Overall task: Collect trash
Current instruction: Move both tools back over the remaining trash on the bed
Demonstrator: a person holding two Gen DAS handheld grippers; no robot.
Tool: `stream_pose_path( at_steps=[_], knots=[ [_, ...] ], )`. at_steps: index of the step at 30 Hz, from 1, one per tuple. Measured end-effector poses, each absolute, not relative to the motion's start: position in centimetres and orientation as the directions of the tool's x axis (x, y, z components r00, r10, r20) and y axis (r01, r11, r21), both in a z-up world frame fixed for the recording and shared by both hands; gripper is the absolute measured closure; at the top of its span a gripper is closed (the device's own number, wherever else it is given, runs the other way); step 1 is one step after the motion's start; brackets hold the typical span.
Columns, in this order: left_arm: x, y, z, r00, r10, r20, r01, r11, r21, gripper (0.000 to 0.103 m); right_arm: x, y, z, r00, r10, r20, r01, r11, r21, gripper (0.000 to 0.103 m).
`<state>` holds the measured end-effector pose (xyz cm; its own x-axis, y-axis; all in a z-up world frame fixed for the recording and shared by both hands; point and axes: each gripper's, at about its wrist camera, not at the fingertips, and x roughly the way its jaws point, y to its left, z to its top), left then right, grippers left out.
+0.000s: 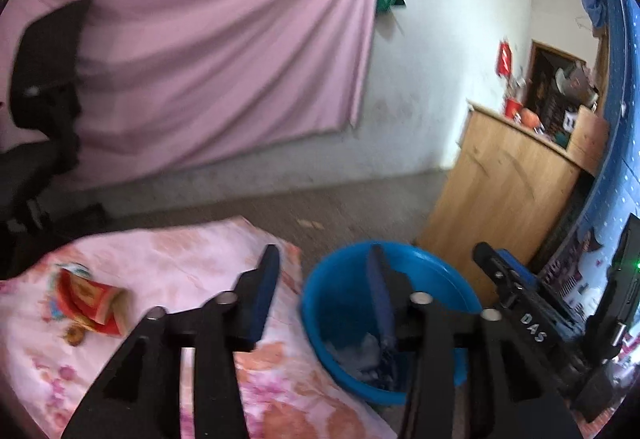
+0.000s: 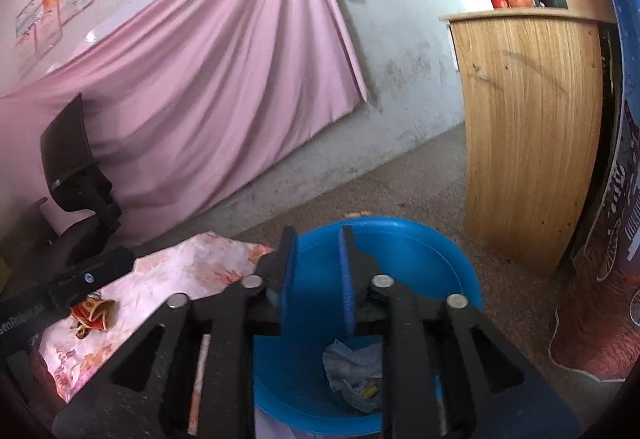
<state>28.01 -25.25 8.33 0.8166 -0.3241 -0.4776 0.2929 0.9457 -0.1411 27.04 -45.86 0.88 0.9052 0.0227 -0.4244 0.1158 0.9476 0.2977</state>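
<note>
Here, off to the left of the left gripper (image 1: 322,259), a red wrapper (image 1: 94,299) lies on the floral cloth (image 1: 180,263) beside a small brown scrap (image 1: 75,336); its fingers are spread apart with nothing between them, one over the cloth, the other over the blue bin (image 1: 344,303). The right gripper (image 2: 318,243), just right of it, hangs over the same bin with fingers parted and empty, crumpled trash (image 2: 352,371) below them. Farther right stands a wooden cabinet (image 2: 528,135).
</note>
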Motion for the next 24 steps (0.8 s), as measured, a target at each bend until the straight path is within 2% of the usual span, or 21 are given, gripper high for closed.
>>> stream_pose_path(
  at_steps=[2, 4, 7, 8, 9, 11, 14, 18, 24],
  knots=[
    [27.3, -24.0, 8.9, 0.842, -0.300, -0.448, 0.270, 0.954, -0.131, 0.056, 26.8, -45.6, 1.4, 0.918, 0.022, -0.395, 0.104, 0.950, 0.296, 0.034],
    [26.5, -22.3, 9.5, 0.869, -0.263, -0.420, 0.237, 0.965, -0.115, 0.050, 26.4, -45.0, 2.2, 0.936, 0.025, -0.350, 0.086, 0.951, 0.298, 0.029],
    [25.2, -19.6, 10.1, 0.909, -0.186, -0.373, 0.157, 0.982, -0.107, 0.026, 25.8, -43.9, 3.4, 0.959, 0.038, -0.281, 0.051, 0.952, 0.303, 0.017],
    [24.7, -18.6, 10.2, 0.922, -0.162, -0.351, 0.130, 0.985, -0.115, 0.013, 25.6, -43.4, 3.8, 0.965, 0.041, -0.259, 0.040, 0.953, 0.301, 0.012],
    [24.3, -17.8, 10.3, 0.930, -0.145, -0.336, 0.110, 0.986, -0.122, 0.006, 25.4, -42.9, 4.2, 0.972, 0.043, -0.231, 0.028, 0.955, 0.296, 0.009],
    [23.1, -15.6, 10.5, 0.953, -0.100, -0.287, 0.059, 0.987, -0.148, 0.004, 25.0, -41.8, 4.9, 0.983, 0.049, -0.177, 0.005, 0.957, 0.289, 0.000],
    [21.8, -12.6, 10.5, 0.968, -0.042, -0.247, 0.001, 0.986, -0.165, 0.002, 24.5, -40.0, 5.6, 0.993, 0.070, -0.097, -0.040, 0.959, 0.279, 0.000],
    [20.4, -9.8, 10.2, 0.976, 0.038, -0.213, -0.067, 0.989, -0.129, 0.002, 23.9, -37.5, 6.4, 0.993, 0.114, -0.004, -0.109, 0.962, 0.251, 0.000],
    [17.5, -5.9, 9.1, 0.976, 0.140, -0.169, -0.157, 0.984, -0.089, 0.002, 23.0, -33.8, 7.3, 0.977, 0.197, 0.078, -0.208, 0.960, 0.186, 0.000]
  ],
)
